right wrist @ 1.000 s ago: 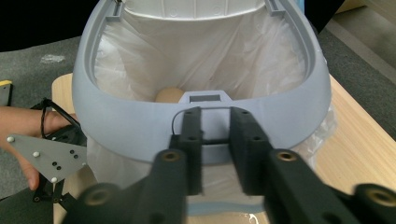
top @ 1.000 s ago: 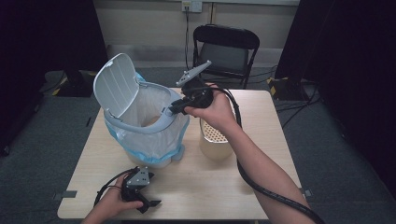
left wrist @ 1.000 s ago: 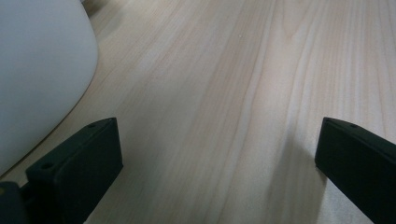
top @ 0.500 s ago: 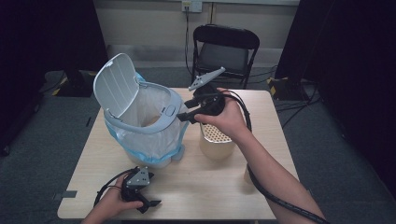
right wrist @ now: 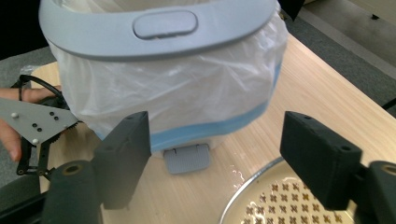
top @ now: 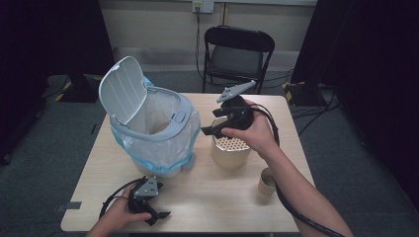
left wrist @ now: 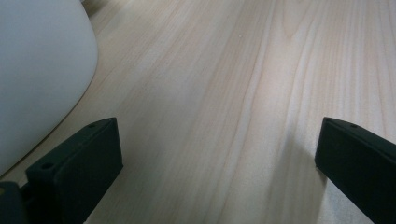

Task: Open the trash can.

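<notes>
Nearest the person, the left gripper (top: 157,213) rests low on the table (top: 222,197) near its front edge, jaws spread wide with nothing but bare wood between them. It looks parked there, out of the way. Just beyond its left jaw is the white base of the bin (left wrist: 37,70), close but apart.

Farther in, the right gripper (top: 213,127) is held up in the air by the right hand (top: 249,132), its jaws released and empty, aimed at the bin. Directly below it stands a tan cylinder (top: 230,150) with a perforated top, whose rim shows under the right jaw in the right gripper view. Behind the hand, toward the person, a small cardboard roll (top: 267,181) stands on the table.

Ahead of the right gripper the bin's grey rim and latch button (right wrist: 164,23) sit above jaw level, the plastic liner (right wrist: 163,93) bulging under it, the pedal (right wrist: 187,157) low between the jaws. The lid (top: 121,88) stands open on the far side, presumably so things can be dropped in; something tan lies inside.
</notes>
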